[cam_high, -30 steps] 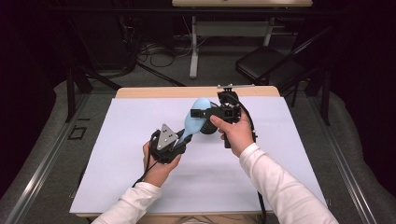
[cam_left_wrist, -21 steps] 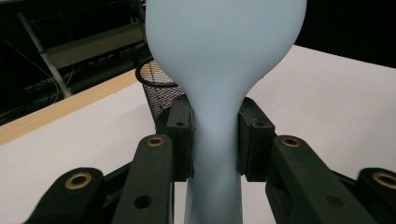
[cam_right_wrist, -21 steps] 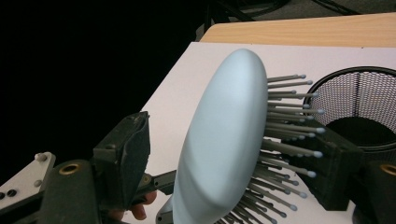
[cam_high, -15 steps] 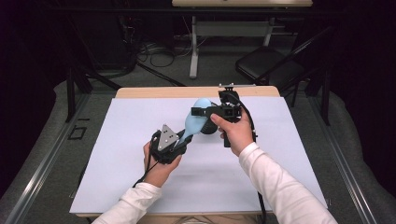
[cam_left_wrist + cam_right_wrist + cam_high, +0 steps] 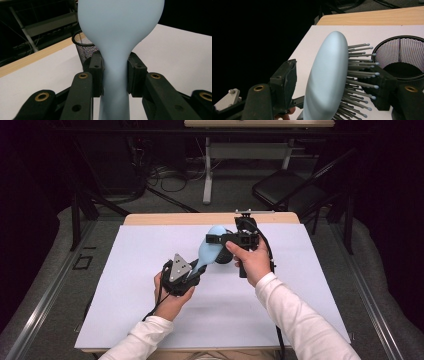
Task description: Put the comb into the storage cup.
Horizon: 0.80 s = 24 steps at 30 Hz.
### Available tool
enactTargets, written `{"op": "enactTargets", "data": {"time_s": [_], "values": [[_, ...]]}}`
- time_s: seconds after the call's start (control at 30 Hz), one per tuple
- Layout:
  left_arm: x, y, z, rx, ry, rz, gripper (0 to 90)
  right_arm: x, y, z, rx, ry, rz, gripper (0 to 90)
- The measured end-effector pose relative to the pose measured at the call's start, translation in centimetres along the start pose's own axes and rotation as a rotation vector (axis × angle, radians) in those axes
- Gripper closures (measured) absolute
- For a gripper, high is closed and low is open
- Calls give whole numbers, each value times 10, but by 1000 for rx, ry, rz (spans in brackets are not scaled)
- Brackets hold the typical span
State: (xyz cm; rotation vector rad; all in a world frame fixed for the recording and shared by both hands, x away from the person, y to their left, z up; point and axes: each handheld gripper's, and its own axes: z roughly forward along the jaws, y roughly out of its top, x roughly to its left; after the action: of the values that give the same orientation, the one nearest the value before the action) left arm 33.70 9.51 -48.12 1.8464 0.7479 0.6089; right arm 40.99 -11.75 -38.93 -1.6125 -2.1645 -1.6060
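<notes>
Blue hairbrush (image 5: pixel 329 77) bristles face a mesh cup (image 5: pixel 402 60), right gripper view.

In the left gripper view the hairbrush (image 5: pixel 117 37) runs off the top edge at its head and off the bottom edge at its handle, and it hides most of the mesh cup (image 5: pixel 85 48) behind it. In the right gripper view the bristles cover one finger's pad, so contact there cannot be told.
</notes>
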Motion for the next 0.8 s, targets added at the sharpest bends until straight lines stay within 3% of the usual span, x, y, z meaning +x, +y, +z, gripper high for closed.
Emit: {"op": "enactTargets", "data": {"time_s": [0.1, 0.8], "values": [[0, 0, 0, 0, 2, 1, 704, 0, -1, 0, -13, -3, 24, 331], [0, -1, 0, 3, 8, 12, 704, -6, -1, 1, -11, 5, 70, 403]]}}
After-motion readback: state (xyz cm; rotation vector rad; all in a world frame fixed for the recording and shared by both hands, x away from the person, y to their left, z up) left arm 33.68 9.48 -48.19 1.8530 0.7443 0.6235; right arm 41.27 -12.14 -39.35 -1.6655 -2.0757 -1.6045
